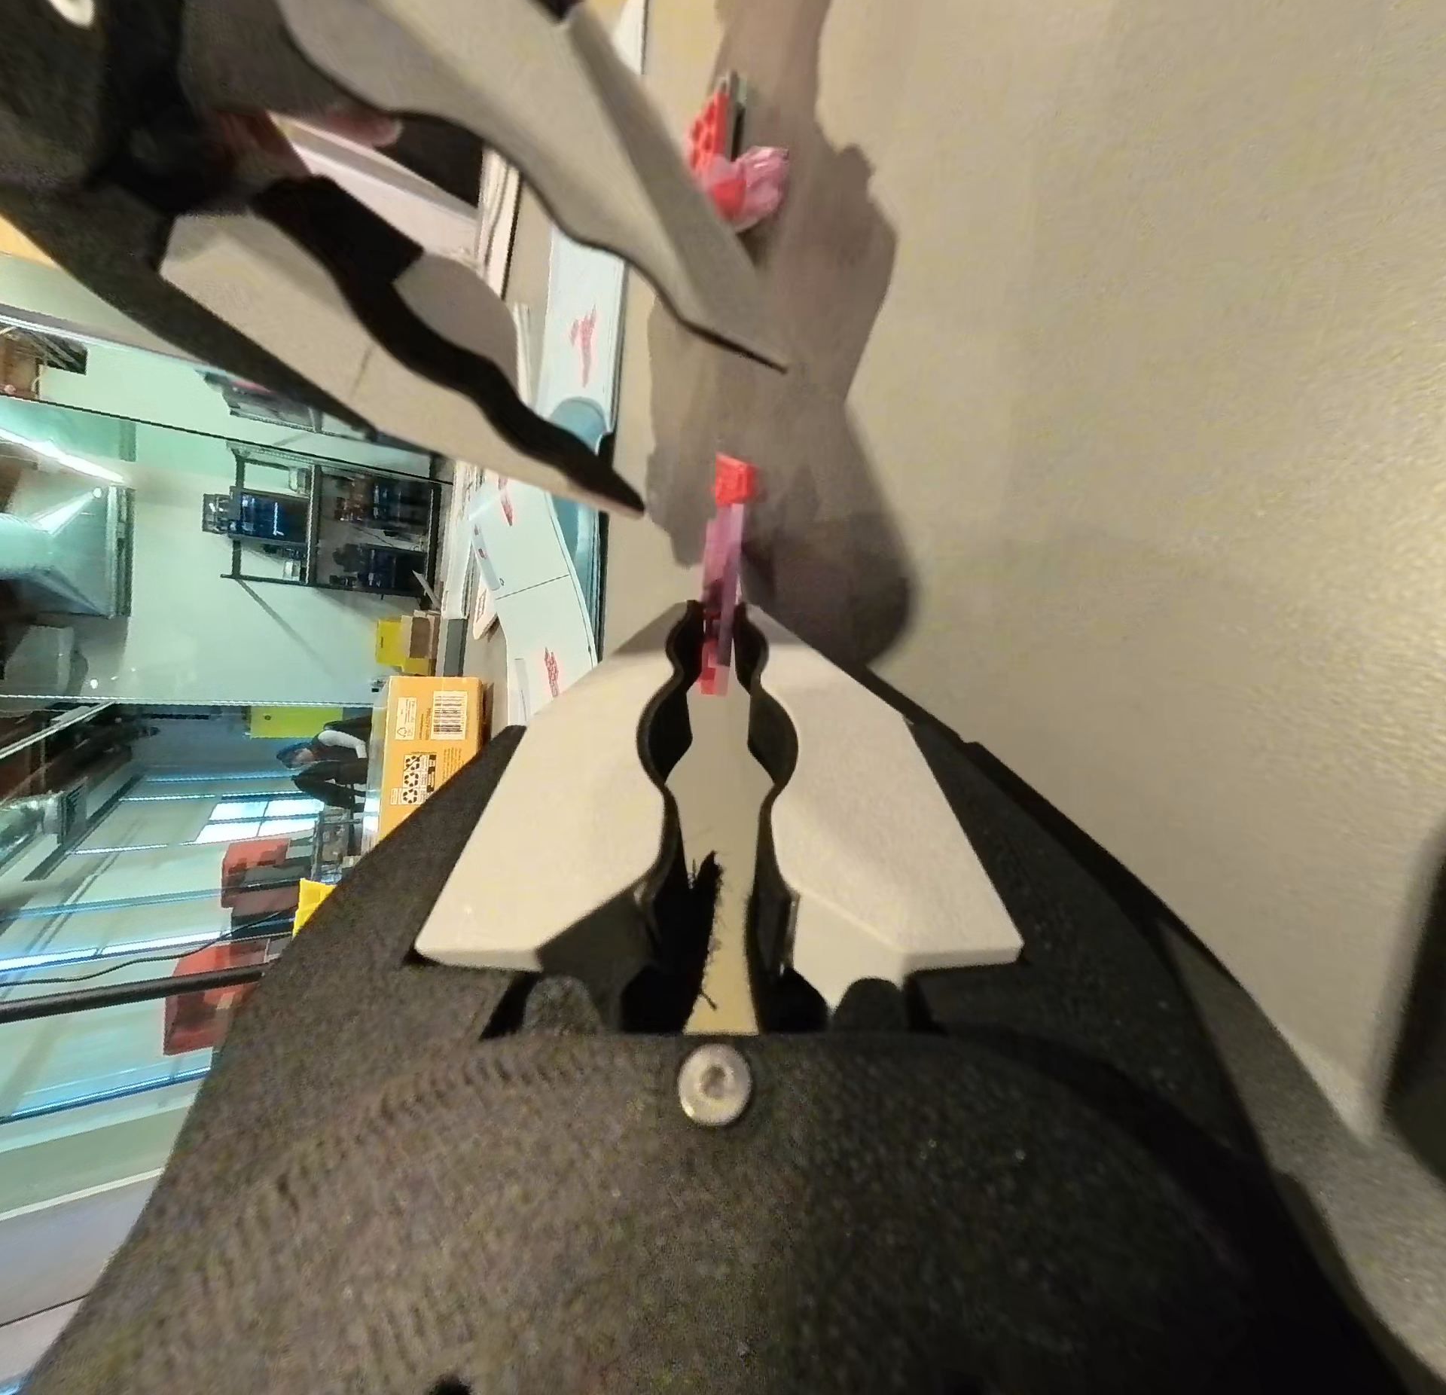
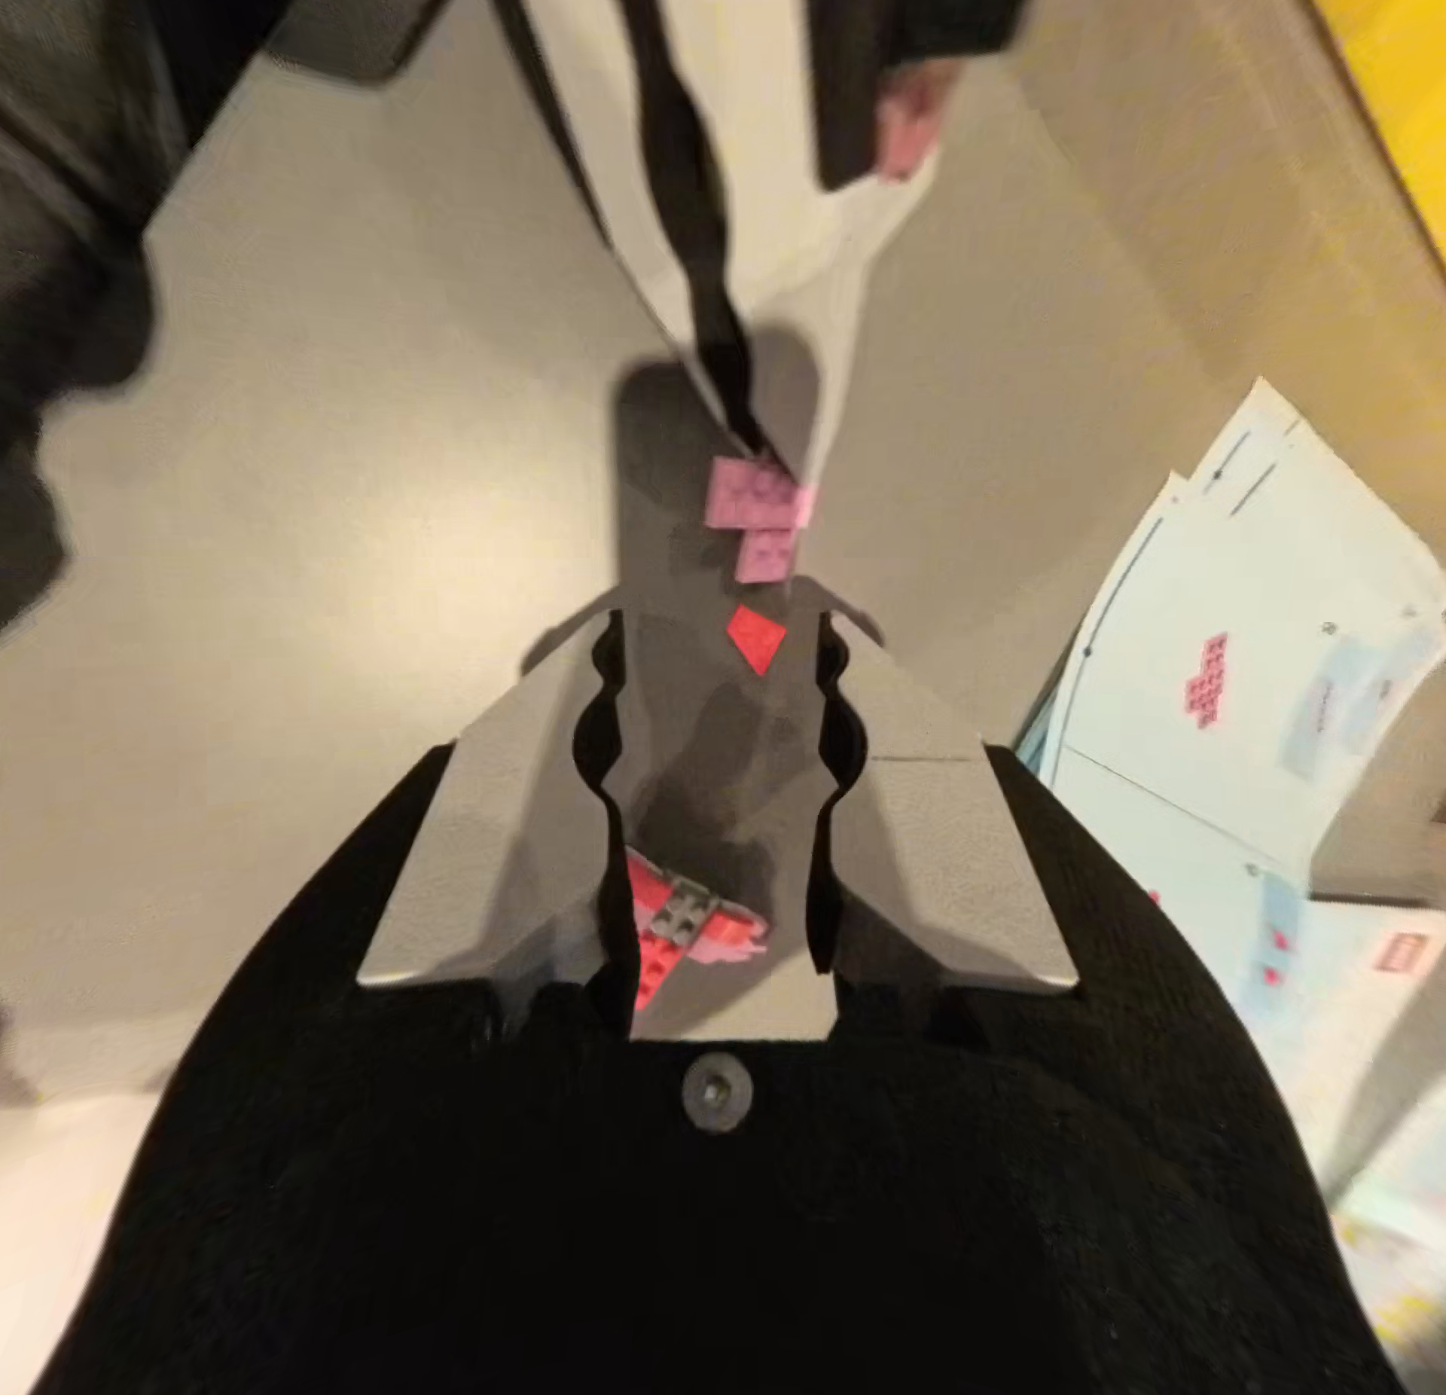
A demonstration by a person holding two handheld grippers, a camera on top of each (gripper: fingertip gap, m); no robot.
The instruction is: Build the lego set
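Note:
My left gripper (image 1: 716,626) is shut on a flat pink plate assembly (image 1: 721,567) with red pieces under it, held just above the beige table. In the right wrist view the assembly (image 2: 755,520) hangs from the left gripper (image 2: 763,450), which comes in from the top. A small red piece (image 1: 735,482) lies on the table just beyond it. My right gripper (image 2: 720,622) is open and empty, with the red piece (image 2: 755,639) between its fingertips. In the left wrist view the right gripper (image 1: 712,434) reaches in from the upper left.
A loose cluster of red, grey and pink bricks (image 2: 681,919) lies between the right gripper's fingers near their base; it shows farther off in the left wrist view (image 1: 735,160). Instruction sheets (image 2: 1252,653) lie at the right. A yellow box (image 1: 426,755) stands at the table's far edge. Left and right tips are no more than a few centimetres apart.

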